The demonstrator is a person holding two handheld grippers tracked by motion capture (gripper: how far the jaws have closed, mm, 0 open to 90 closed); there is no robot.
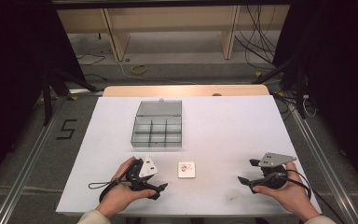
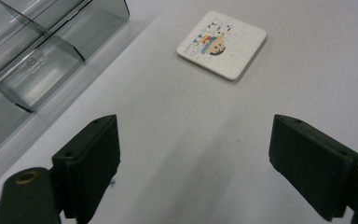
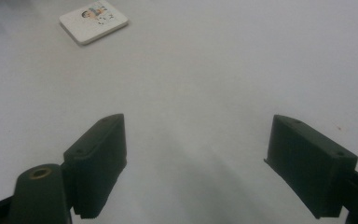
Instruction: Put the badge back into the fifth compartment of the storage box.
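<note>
On the white table (image 1: 223, 126) a small square tile (image 1: 186, 170) with a cartoon print lies flat between the two grippers, just before the clear, open-lidded box (image 1: 157, 130). The left gripper (image 1: 161, 190) and right gripper (image 1: 245, 171) both rest near the table's front edge, jaws spread wide, holding nothing

Bright overhead light, soft shadows, dark surroundings
</note>
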